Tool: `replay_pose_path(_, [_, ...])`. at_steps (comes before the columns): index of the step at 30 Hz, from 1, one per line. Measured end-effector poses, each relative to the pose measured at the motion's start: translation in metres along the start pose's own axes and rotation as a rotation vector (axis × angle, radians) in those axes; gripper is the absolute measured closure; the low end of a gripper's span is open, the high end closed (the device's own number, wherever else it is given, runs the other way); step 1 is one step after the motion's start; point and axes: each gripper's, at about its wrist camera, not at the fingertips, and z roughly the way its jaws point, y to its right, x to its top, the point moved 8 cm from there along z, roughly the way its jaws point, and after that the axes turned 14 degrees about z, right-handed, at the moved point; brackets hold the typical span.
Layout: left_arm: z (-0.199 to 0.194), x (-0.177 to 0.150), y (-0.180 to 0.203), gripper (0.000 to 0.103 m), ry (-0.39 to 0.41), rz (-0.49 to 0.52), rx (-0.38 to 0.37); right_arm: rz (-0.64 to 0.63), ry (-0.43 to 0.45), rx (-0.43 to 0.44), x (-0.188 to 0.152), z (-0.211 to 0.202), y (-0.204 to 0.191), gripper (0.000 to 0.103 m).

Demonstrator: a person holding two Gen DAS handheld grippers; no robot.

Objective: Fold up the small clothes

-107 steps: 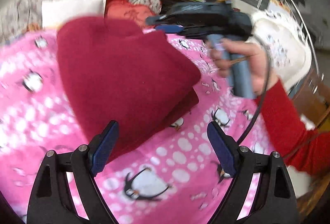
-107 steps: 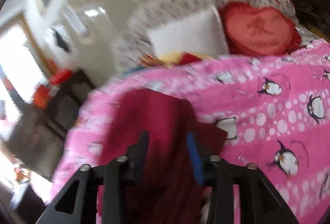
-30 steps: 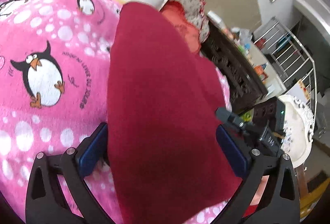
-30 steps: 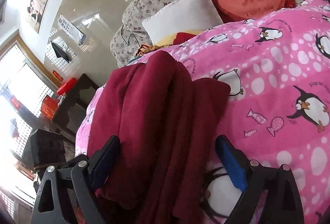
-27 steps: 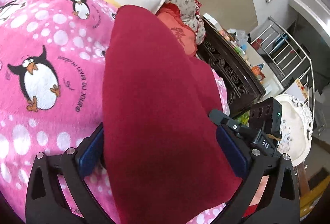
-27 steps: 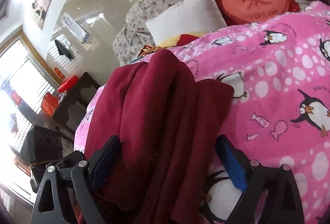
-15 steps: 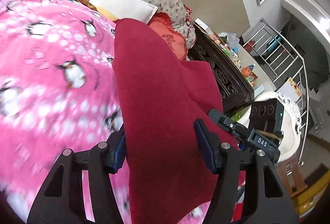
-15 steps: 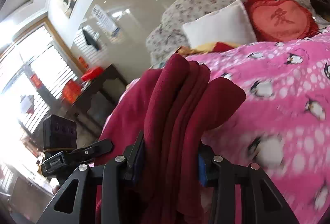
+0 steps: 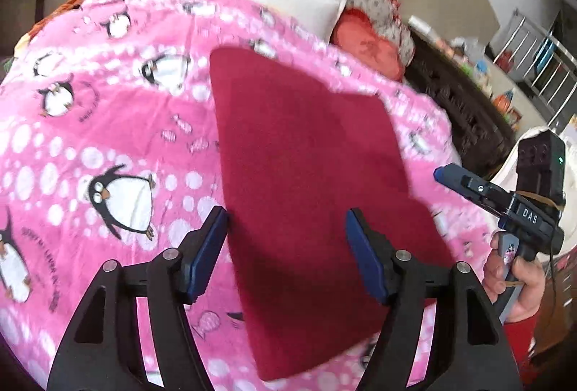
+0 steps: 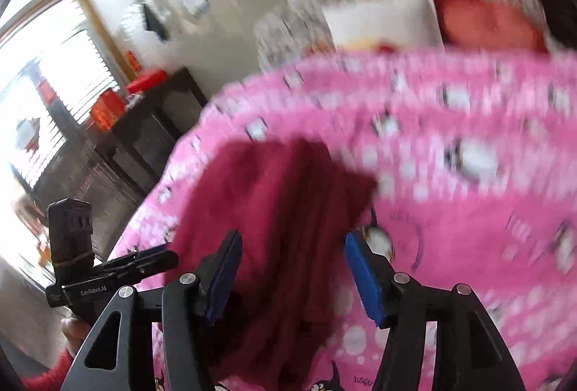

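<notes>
A folded dark red garment (image 9: 303, 174) lies flat on the pink penguin blanket (image 9: 108, 138). My left gripper (image 9: 286, 250) is open, above the garment's near end, holding nothing. In the right wrist view, which is blurred, the garment (image 10: 281, 210) lies bunched in folds on the blanket (image 10: 450, 210). My right gripper (image 10: 292, 272) is open over it, and it also shows in the left wrist view (image 9: 465, 183) at the garment's right side. The left gripper shows at the lower left of the right wrist view (image 10: 144, 257).
A white pillow (image 9: 292, 0) and a red heart cushion (image 9: 368, 45) lie by the flowered headboard beyond the blanket. A dark carved cabinet (image 9: 461, 110) stands right of the bed. A dark table (image 10: 137, 138) with red items stands left, near a bright window.
Both grippers were shut on the red garment and held it up. Now both have opened, and the garment lies flat on the blanket. Both grippers have pulled back.
</notes>
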Motion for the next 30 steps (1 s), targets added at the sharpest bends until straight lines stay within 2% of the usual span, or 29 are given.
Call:
replay_pose_path(3, [-0.017, 0.006, 0.013, 0.03, 0.084, 0.001, 0.001, -0.113, -0.013, 0.04, 0.004, 0.002, -0.036, 0.05])
replay_pose_path(7, [-0.009, 0.007, 0.051, 0.029, 0.084, 0.037, -0.084, -0.186, -0.072, 0.016, 0.004, 0.042, -0.054, 0.057])
replay_pose_path(8, [-0.004, 0.001, 0.059, 0.029, 0.062, 0.054, -0.1, -0.191, -0.1, -0.004, 0.004, 0.057, -0.05, 0.059])
replay_pose_path(10, [0.01, -0.008, 0.073, 0.029, 0.025, 0.094, -0.11, -0.208, -0.149, -0.13, 0.002, 0.096, -0.021, 0.071])
replay_pose_path(11, [0.017, -0.016, 0.079, 0.029, 0.008, 0.112, -0.117, -0.2, -0.158, -0.153, 0.001, 0.105, -0.011, 0.077])
replay_pose_path(12, [0.025, -0.023, 0.082, 0.029, -0.011, 0.124, -0.117, -0.187, -0.148, -0.141, 0.0, 0.11, -0.004, 0.077])
replay_pose_path(13, [0.03, -0.027, 0.083, 0.029, -0.023, 0.127, -0.112, -0.172, -0.137, -0.114, 0.001, 0.107, -0.003, 0.077])
replay_pose_path(16, [0.03, -0.032, 0.084, 0.028, 0.001, 0.147, -0.102, -0.174, -0.122, -0.108, 0.003, 0.085, -0.009, 0.076])
replay_pose_path(21, [0.013, -0.043, 0.087, 0.029, -0.028, 0.198, -0.098, -0.291, -0.114, -0.058, -0.023, 0.039, -0.045, 0.076])
replay_pose_path(23, [0.008, -0.048, 0.085, 0.028, -0.035, 0.208, -0.096, -0.36, -0.136, -0.104, -0.044, 0.036, -0.044, 0.076])
replay_pose_path(25, [0.008, -0.05, 0.081, 0.029, -0.029, 0.202, -0.102, -0.428, -0.147, -0.224, -0.065, 0.044, -0.025, 0.076])
replay_pose_path(26, [0.008, -0.051, 0.08, 0.029, -0.025, 0.187, -0.116, -0.414, -0.158, -0.239, -0.073, 0.05, -0.015, 0.076])
replay_pose_path(28, [0.007, -0.053, 0.078, 0.029, -0.024, 0.157, -0.125, -0.328, -0.145, -0.194, -0.078, 0.054, -0.001, 0.076])
replay_pose_path(30, [0.005, -0.05, 0.078, 0.029, -0.03, 0.147, -0.107, -0.296, -0.133, -0.17, -0.074, 0.046, -0.003, 0.076])
